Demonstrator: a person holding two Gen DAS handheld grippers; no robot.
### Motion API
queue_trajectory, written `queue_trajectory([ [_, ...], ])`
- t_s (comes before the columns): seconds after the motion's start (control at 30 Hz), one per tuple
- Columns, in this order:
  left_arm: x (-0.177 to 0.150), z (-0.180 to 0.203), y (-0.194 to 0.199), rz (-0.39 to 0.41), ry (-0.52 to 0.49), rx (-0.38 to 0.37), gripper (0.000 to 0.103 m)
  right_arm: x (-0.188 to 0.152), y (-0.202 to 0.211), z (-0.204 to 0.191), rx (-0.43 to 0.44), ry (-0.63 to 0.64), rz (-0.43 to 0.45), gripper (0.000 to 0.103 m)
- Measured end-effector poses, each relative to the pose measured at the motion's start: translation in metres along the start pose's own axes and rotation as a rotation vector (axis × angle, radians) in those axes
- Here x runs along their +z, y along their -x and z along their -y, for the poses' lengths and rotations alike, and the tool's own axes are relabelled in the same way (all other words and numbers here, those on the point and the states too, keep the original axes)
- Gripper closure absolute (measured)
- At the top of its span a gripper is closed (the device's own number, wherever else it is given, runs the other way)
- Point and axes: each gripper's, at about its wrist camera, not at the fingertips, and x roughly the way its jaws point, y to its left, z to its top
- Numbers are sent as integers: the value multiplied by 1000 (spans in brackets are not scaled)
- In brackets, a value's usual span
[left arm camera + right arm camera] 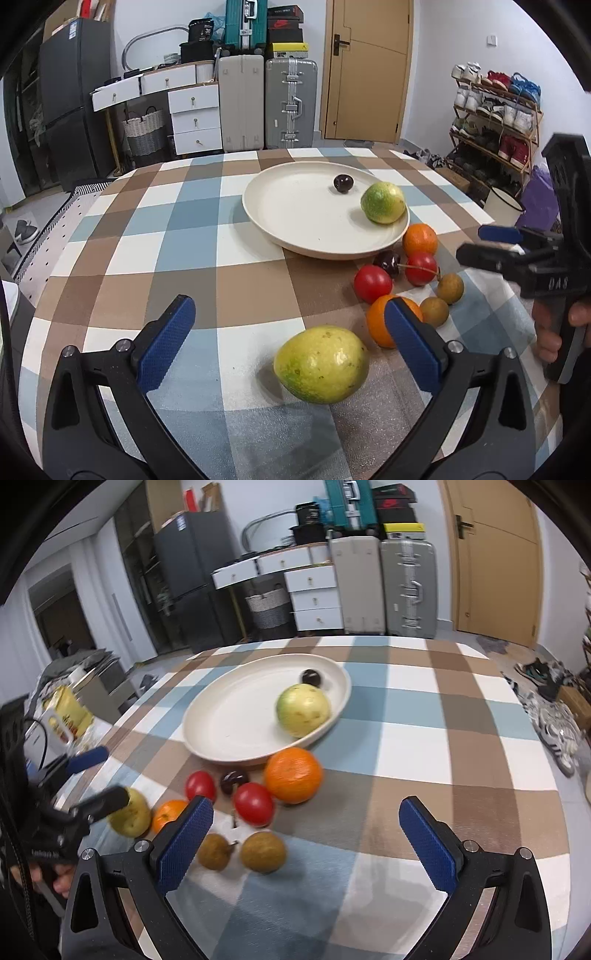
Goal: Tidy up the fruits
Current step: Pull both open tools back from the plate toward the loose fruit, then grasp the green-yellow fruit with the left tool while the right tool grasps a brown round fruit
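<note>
The left tongs [290, 328] gape wide and empty around the yellow-green guava [321, 363], its long axis crosswise between the pads. The right tongs [306, 825], also wide and empty, hover above the longans [263, 851].

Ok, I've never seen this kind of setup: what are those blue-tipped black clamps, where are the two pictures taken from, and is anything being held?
No robot: a person holds a hand-squeezed tool in each hand, with a camera looking along its fingers. One picture is from the left tool, the other from the right tool. Both are open and hold nothing. On the checked tablecloth a cream plate carries a green-yellow fruit and a dark cherry. Oranges, red fruits and small brown fruits lie beside it. A yellow-green fruit lies between the left tool's fingers, ungripped.
</note>
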Motion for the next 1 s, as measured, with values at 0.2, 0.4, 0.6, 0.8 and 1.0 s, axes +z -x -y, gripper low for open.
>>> queue_trajectory([
  [0.2,-5,0,0,-26,6,21,1,4,-7,16,1,-70,-23,1],
  [0.4,-15,-10,9,-42,50,9,1,4,-14,8,34,-35,-67,1],
  [0.6,-21,-16,9,-71,79,-22,1,-4,-13,0,51,28,-109,4],
  [0.8,-22,-14,7,-86,75,-54,2,-11,-22,-3,38,64,-170,16],
  [1.0,-23,-7,3,-103,47,-62,7,-15,-22,-11,29,109,-177,21],
])
